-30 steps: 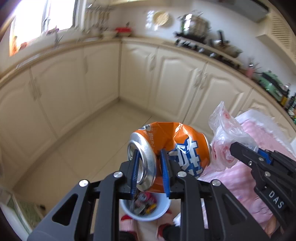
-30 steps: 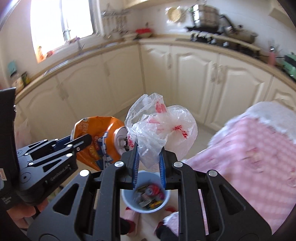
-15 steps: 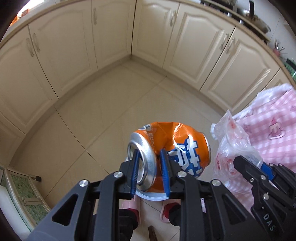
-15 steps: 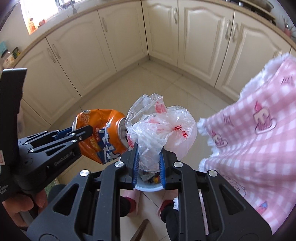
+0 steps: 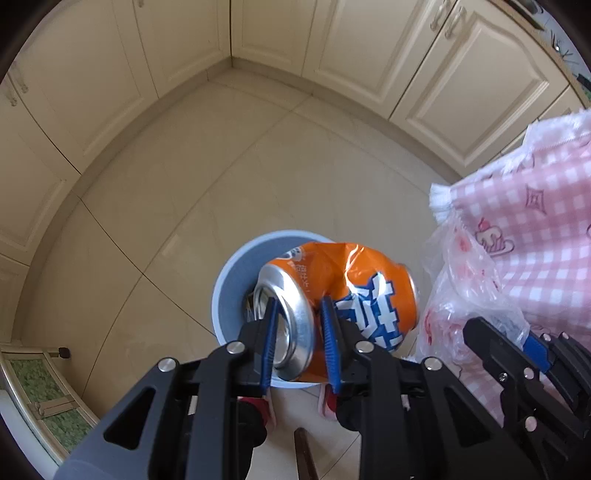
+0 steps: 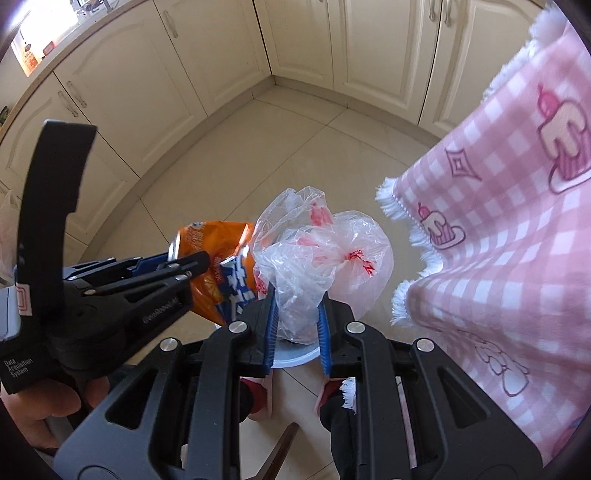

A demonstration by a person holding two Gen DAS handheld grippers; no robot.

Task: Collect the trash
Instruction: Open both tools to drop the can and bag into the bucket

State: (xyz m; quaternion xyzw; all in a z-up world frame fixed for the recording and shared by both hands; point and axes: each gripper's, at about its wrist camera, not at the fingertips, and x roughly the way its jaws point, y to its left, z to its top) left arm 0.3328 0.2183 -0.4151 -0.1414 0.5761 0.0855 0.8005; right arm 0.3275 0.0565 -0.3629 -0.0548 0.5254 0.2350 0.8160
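Both grippers dropped toward the bin (image 5: 236,280); left gripper (image 5: 297,338) clamped the can (image 5: 343,291) lying crosswise right over it; right gripper (image 6: 295,325) pinched the bag (image 6: 317,254) beside, over the rim.

Cream cabinet doors (image 5: 110,74) wrap two walls and meet at a corner, metal handles (image 5: 448,22) on the upper-right ones. Beige tiled floor (image 5: 207,177) with thin dark grout lines and a pale plinth along the cabinet base. Pink-and-white checked cloth (image 6: 517,221) with cupcake prints and a white fringed edge hangs at right. Green patterned glass panel in a pale frame (image 5: 40,391) at lower left. Bright window area with small items on the sill (image 6: 33,48) at top left of the right wrist view. Pink slippers (image 6: 258,398) on the floor at bottom centre.
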